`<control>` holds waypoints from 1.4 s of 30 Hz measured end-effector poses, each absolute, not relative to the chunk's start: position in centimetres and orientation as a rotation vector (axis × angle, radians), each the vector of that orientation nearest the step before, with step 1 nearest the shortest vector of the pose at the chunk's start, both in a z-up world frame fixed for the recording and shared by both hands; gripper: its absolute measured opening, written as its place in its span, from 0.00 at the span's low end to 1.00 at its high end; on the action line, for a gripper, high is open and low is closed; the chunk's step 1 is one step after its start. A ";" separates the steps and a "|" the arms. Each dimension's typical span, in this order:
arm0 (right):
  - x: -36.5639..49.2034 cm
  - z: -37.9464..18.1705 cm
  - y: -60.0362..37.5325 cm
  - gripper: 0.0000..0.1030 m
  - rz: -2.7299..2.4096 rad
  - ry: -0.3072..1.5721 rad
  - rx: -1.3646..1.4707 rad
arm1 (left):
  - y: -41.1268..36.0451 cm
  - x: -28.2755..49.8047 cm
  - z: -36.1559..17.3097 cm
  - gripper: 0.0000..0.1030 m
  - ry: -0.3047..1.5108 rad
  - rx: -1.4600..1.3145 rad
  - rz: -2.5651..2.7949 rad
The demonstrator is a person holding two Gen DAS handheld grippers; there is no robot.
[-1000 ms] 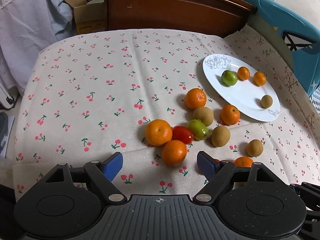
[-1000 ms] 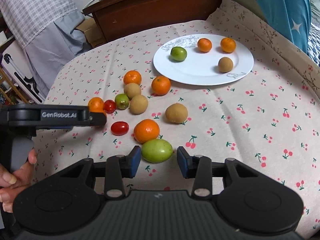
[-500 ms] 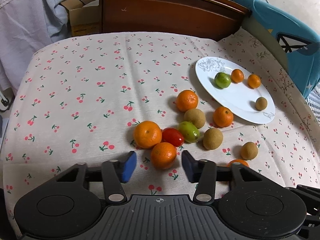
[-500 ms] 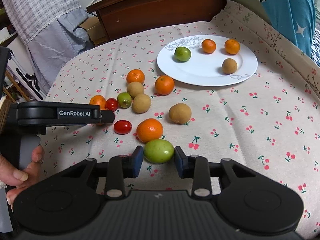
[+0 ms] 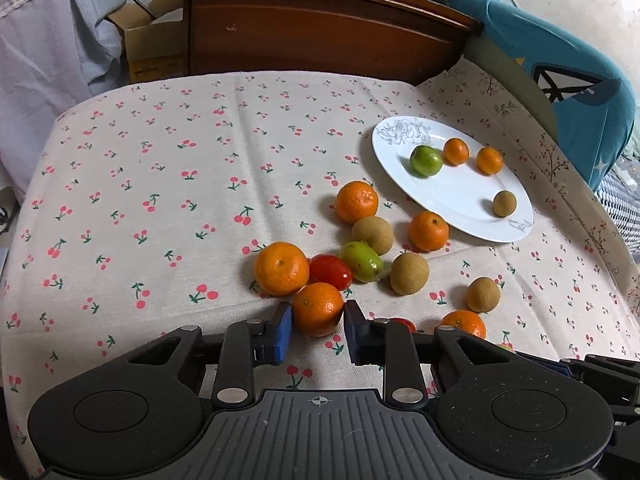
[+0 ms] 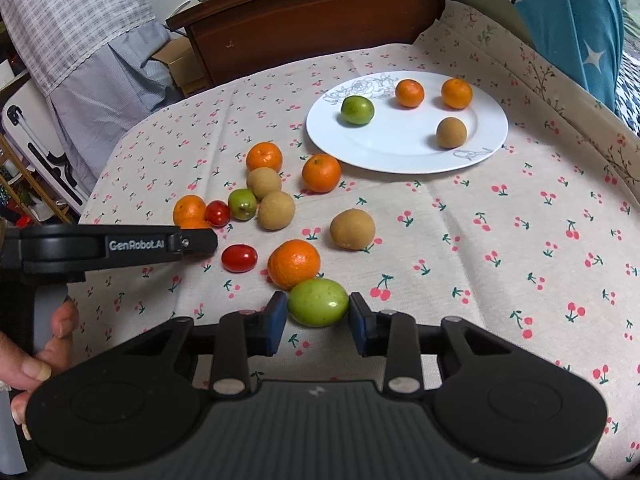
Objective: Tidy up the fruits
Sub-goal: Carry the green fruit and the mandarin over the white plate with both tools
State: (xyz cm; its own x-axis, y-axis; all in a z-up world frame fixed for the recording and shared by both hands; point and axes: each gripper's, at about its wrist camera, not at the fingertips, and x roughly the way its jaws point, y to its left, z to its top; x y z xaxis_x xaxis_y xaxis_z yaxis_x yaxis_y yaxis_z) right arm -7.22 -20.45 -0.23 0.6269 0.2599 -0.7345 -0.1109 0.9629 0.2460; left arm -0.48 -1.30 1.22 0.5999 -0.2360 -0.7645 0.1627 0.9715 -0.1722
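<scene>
**Two fruits grabbed**

The left gripper squeezes an orange. The right gripper pinches a green fruit (both on the cloth). Next, lift them gently to the far white plate.

Left gripper: matte black body with a ribbed grey top plate bearing a small crosshair mark; two round black discs, one on each side; black linkage arms with silver screw heads; blue pads on the fingers. Side lettering "GenRobot.AI" in white, seen from the right wrist camera.

Right gripper: same build, with a lightning-bolt mark on its ribbed plate; blue pads.

Left hand: bare, no sleeve seen.
</scene>
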 end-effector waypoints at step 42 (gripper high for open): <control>-6.7 4.5 -24.7 0.32 0.176 0.695 0.351 | -2.2 -0.8 6.0 0.24 0.741 -0.114 -0.340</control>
State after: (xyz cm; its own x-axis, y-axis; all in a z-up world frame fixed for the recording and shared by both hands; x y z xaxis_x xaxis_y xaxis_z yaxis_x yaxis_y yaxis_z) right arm -6.69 -24.67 4.48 0.7562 0.2733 -0.5945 -0.0416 0.9269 0.3731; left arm -0.78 -2.19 5.96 0.6861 -0.3426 -0.6419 0.2628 0.9393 -0.2204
